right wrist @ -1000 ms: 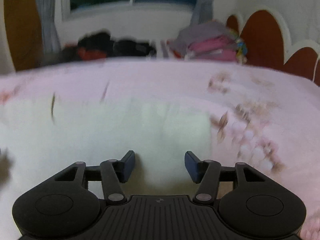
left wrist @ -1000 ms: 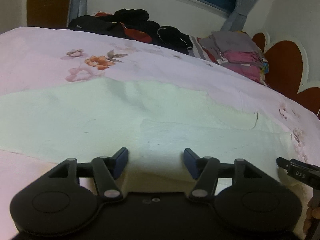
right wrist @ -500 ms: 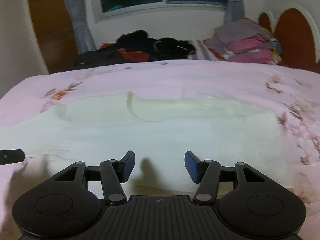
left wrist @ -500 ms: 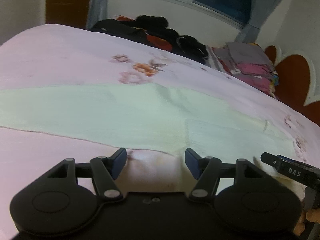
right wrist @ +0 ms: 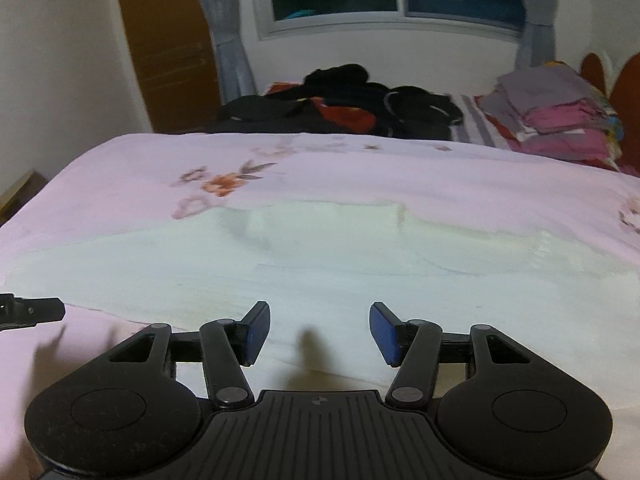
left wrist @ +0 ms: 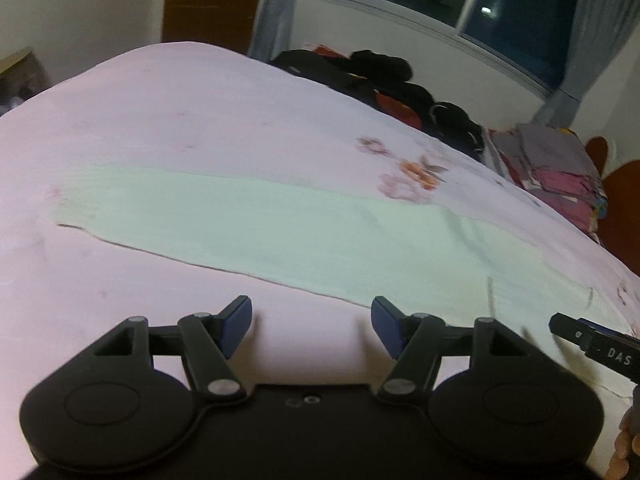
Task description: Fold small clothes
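A pale green garment (left wrist: 280, 232) lies spread flat on the pink floral bed sheet (left wrist: 160, 120). In the left wrist view my left gripper (left wrist: 312, 324) hovers open over bare sheet, just short of the garment's near edge, with nothing between its blue pads. One finger of the right gripper (left wrist: 592, 340) pokes in at the right. In the right wrist view the garment (right wrist: 320, 264) shows a folded part at its far side. My right gripper (right wrist: 320, 332) is open and empty over the garment's near part. A finger of the left gripper (right wrist: 32, 312) shows at the left edge.
A heap of dark clothes (right wrist: 344, 96) and a stack of folded clothes (right wrist: 560, 120) sit along the bed's far side under the window. A red-brown headboard (right wrist: 600, 72) stands at the right. Part of a hand (left wrist: 624, 440) is at the lower right.
Both grippers have drawn back toward the near side of the bed. The left one has left the garment and now hangs over pink sheet. Both stayed open and empty.
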The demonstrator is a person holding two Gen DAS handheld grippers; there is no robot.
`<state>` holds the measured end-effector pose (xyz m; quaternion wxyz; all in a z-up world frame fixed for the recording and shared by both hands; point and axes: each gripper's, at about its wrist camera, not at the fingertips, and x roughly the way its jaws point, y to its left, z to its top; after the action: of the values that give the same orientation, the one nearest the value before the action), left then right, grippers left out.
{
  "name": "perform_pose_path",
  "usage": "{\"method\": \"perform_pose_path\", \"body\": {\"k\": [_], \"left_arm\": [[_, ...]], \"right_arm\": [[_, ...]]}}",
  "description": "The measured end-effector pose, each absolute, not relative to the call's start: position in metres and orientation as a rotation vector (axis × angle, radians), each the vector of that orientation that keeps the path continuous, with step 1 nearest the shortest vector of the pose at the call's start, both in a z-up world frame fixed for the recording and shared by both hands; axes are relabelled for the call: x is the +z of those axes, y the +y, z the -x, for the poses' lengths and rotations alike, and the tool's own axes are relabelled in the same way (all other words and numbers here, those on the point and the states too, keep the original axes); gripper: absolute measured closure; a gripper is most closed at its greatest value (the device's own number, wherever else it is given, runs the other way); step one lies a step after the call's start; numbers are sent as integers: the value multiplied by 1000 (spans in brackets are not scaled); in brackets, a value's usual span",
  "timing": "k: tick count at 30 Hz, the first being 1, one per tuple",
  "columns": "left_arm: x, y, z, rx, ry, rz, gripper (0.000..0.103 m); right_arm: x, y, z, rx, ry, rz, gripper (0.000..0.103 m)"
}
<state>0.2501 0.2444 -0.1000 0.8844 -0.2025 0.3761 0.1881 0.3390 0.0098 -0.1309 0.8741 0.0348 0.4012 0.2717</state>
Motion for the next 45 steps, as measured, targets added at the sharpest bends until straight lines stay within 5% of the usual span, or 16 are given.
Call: {"method": "perform_pose_path", "body": {"k": [23, 28, 32, 45], "left_arm": [[-140, 370, -219, 543, 628, 814, 36], [-144, 382, -224, 587, 558, 865, 55], [-148, 385, -225, 625, 540, 869, 93], [-76, 292, -254, 353, 463, 629, 99]], "right_arm": [[-172, 39, -368, 475, 932, -61, 47], [-175, 34, -367, 449, 920, -50, 47], [-177, 36, -365, 454, 909, -30, 47], [-161, -2, -359, 445, 870, -166, 47]]}}
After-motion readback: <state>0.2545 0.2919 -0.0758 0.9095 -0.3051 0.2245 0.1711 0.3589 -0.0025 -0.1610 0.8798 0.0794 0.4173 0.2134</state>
